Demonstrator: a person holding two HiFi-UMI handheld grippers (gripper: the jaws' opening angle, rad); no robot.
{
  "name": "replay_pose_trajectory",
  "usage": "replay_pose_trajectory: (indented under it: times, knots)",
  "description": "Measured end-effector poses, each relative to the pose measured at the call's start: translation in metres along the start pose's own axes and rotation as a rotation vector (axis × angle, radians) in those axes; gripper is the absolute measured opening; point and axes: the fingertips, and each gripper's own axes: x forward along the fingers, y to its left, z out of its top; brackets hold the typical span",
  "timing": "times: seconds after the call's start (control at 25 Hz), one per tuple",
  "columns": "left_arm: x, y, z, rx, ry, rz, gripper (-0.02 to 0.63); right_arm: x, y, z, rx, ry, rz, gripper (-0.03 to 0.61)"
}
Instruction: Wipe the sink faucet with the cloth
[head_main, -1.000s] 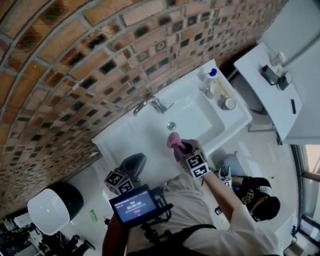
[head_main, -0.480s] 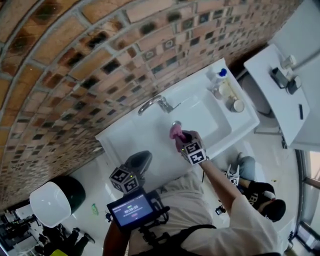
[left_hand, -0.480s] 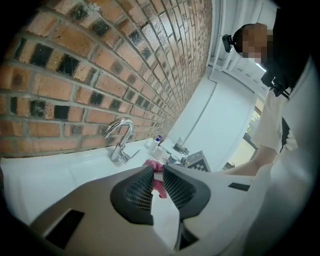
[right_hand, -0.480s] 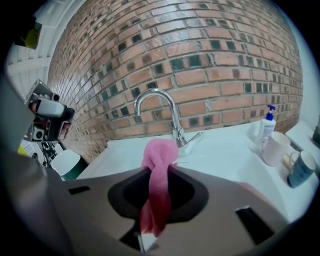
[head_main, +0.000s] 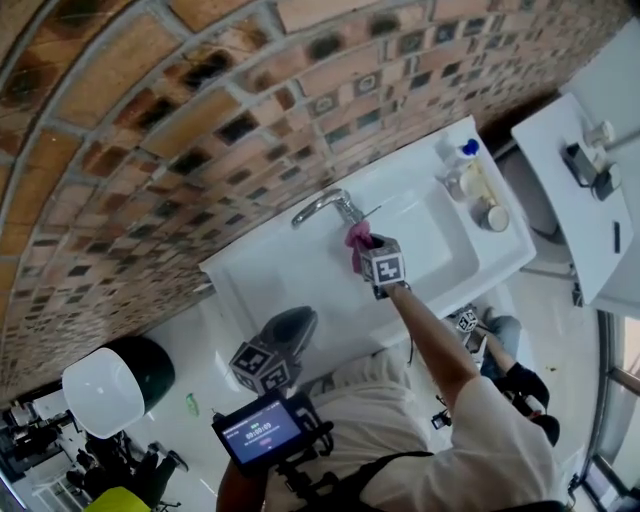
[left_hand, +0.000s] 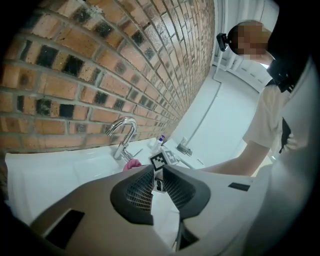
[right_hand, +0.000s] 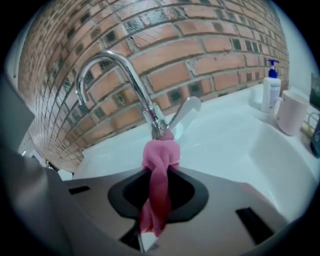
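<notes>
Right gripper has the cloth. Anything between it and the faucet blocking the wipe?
Nothing visible. The cloth, clamped in the right gripper, is already up against the base of the faucet, by its lever. The soap bottle and cup stand well off to the side.

- Right gripper view: close to the curved chrome faucet (right_hand: 135, 85), on its basin side, facing the red-brown brick wall (right_hand: 210, 45) behind it.
- Left gripper view: farther back on the same side, facing the faucet.
- Head view: high above the faucet, looking steeply down.
- All three share the faucet.
</notes>
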Motion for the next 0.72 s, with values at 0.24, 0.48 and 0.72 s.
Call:
replay_pose_trajectory:
  times: [0.24, 0.48, 0.72]
  knots:
    - [-0.004, -0.001, 0.002, -0.018, -0.004, 0.026, 0.054, 0.028, -0.011, 0.004, 0.063, 0.037, -0.003, 0.080]
    - [-0.007, 0.007, -0.010, -0.021, -0.009, 0.030, 0.054, 0.008, -0.016, 0.026, 0.062, 0.019, 0.025, 0.078]
    - [-0.001, 0.000, -0.009, -0.042, -0.020, 0.011, 0.054, -0.035, -0.039, 0.066, 0.121, -0.055, 0.002, 0.078]
